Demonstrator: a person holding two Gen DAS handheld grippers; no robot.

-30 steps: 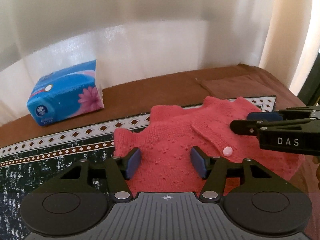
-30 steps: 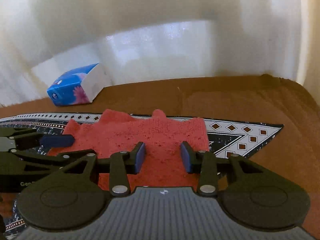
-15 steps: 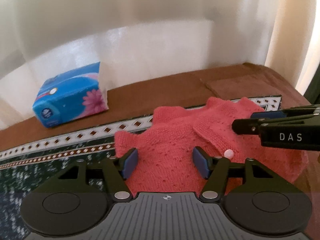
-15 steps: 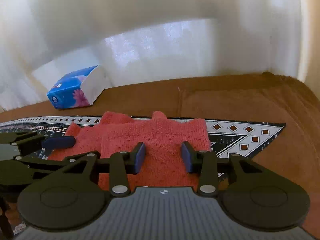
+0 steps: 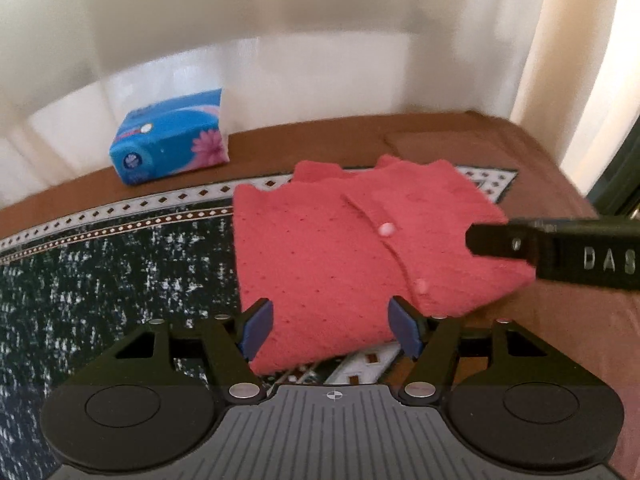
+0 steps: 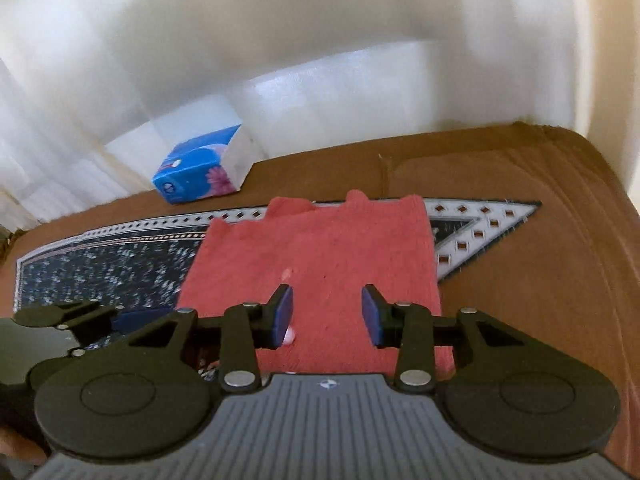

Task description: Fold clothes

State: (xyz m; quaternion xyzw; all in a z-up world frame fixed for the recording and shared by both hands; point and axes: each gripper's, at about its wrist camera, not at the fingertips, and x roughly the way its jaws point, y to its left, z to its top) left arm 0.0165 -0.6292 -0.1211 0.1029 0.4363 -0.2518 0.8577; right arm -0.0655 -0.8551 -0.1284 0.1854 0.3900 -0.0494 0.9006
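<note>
A red knitted cardigan [image 5: 340, 248] with white buttons lies folded flat on a dark patterned cloth [image 5: 100, 264]. My left gripper [image 5: 332, 328] hovers over its near edge; the jaws are opening, and no pad touches the knit. My right gripper [image 6: 327, 316] hangs above the same cardigan [image 6: 320, 248], open, with a gap and nothing pinched. In the left wrist view a black finger [image 5: 500, 240] of the right gripper reaches in from the right, over the cardigan's right edge. A finger [image 6: 80, 314] of the left gripper shows at the left of the right wrist view.
A blue tissue box [image 5: 172, 146] stands at the back left on the brown table cover [image 5: 320, 140], also the tissue box [image 6: 200, 176] in the right view. White curtains hang behind. The cover's rounded right edge [image 6: 580, 200] drops off beyond the cloth's corner.
Both grippers have lifted and drawn back from the cardigan, so more of it and the cloth shows. The left jaws have spread wider. The cardigan stays flat.
</note>
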